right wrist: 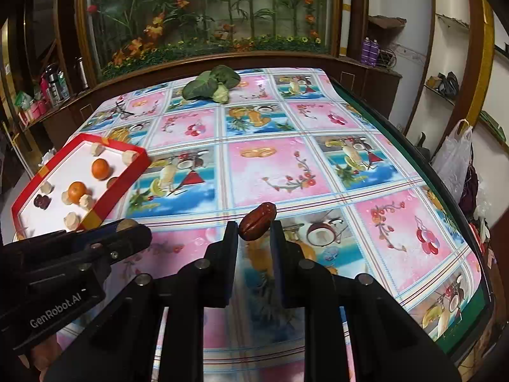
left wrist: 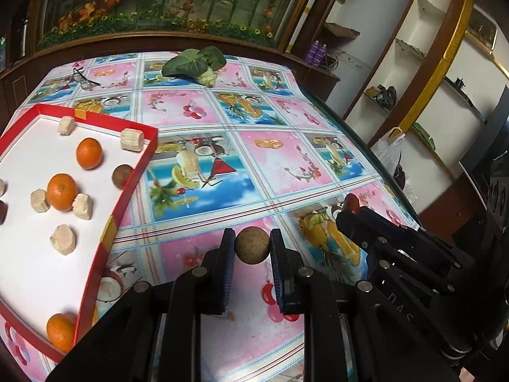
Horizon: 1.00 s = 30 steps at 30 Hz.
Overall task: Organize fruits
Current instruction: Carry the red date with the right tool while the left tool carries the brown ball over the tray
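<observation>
The left gripper (left wrist: 253, 246) was clamped on a round brown fruit (left wrist: 252, 245), the right gripper (right wrist: 254, 227) on a red date (right wrist: 257, 221), both above the tablecloth (left wrist: 286, 165) beside the red tray (left wrist: 127, 187) of oranges (left wrist: 89, 153)

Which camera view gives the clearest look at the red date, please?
The right wrist view: the red date sits centred, clamped by the right gripper. The left wrist view shows only its tip at the right edge.
</observation>
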Available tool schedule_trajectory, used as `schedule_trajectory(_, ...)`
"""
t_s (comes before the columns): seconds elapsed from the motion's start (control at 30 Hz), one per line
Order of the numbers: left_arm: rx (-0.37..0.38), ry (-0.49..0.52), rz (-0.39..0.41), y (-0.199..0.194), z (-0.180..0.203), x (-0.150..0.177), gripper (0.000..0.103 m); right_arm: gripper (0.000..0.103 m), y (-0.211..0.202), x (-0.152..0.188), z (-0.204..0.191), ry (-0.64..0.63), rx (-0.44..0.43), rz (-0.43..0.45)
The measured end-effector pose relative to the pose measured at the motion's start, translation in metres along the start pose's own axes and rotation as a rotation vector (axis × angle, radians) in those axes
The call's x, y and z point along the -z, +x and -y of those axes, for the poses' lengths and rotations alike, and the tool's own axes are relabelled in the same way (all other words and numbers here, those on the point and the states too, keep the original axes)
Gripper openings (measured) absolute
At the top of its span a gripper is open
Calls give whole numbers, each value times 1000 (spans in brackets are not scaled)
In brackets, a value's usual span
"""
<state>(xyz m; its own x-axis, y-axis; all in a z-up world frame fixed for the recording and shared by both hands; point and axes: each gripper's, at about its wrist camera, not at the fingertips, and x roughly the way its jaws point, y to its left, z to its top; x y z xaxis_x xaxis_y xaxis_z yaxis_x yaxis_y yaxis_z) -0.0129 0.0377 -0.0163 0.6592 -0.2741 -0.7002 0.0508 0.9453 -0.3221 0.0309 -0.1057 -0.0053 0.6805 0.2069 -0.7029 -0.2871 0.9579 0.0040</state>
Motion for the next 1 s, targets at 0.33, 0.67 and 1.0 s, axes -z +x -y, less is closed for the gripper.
schedule_trajectory(0.33, -21, -20, 3, -8, -10, 4, 21, 22, -4, 4, -15, -26, -29, 4)
schedule_trajectory(0.67, -43, -44, 12, -18, -21, 9, 21, 22, -4, 7, -17, -24, -63, 8)
schedule_trajectory(1.0, -65, -76, 38, -34, -39, 17, 21, 22, -8, 11, -14, -14, -106, 26)
